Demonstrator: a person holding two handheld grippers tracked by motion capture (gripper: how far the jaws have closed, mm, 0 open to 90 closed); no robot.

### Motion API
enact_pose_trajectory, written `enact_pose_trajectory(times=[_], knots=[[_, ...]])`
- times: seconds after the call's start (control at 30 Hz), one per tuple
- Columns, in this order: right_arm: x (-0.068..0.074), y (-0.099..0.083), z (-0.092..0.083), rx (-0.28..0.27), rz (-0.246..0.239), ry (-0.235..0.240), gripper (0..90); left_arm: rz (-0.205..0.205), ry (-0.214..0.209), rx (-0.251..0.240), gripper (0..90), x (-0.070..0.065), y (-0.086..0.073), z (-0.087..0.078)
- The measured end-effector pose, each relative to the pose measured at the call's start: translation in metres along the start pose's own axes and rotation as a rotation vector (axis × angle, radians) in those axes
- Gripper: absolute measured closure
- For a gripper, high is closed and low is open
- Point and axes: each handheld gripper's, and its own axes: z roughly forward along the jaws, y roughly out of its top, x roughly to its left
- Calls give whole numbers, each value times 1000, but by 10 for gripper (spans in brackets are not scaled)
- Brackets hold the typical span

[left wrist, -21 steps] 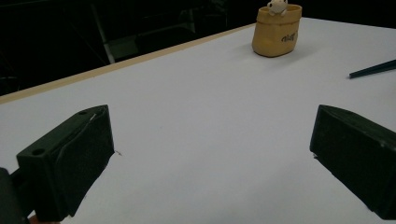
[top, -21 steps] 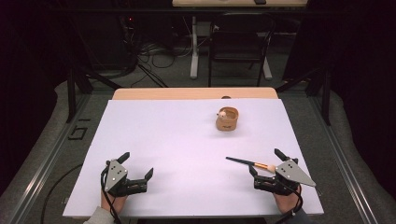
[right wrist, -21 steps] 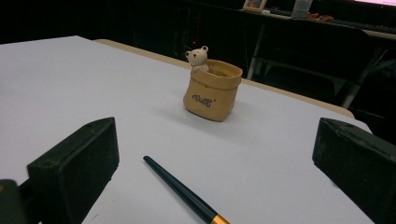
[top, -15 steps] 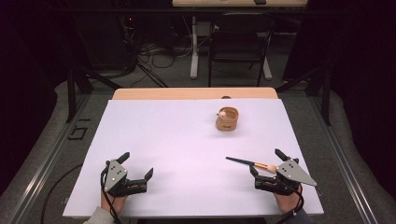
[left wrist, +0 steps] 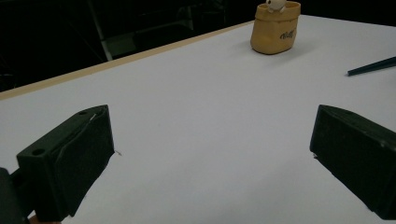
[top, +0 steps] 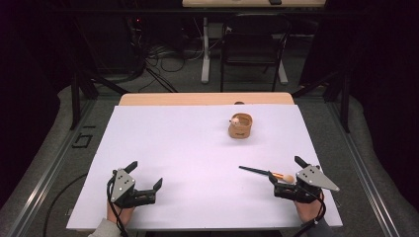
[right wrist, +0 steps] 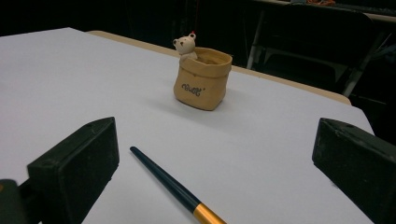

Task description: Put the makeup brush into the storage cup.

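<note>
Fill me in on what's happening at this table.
A person holds a two-jaw gripper in each hand, both resting low at the near edge of the white table. The left gripper and right gripper are open and hold nothing. A dark pen with an orange-gold band lies between the right gripper's jaws, untouched. A tan sack-shaped ceramic pot with a small bear stands farther back.

Dark room; black chair beyond the white table; cables on grey floor.

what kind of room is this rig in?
Probably a lab or recording workspace, not a home: a white-covered table framed by metal rails, loose cables on the floor behind it, and a folding chair against dark surroundings.
</note>
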Motion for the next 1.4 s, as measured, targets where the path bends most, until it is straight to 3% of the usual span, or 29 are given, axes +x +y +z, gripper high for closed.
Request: enact_pose_trajectory(times=[0.4,0.7,1.4], knots=[[-7,0,8,66,3,42,0,1,-4,4,0,0,0,0],[-13,0,16,95,-4,44,0,7,-11,12,0,-1,0,1],[-31,2,36,203,-7,133,0,10,-15,20,0,-1,-1,1]])
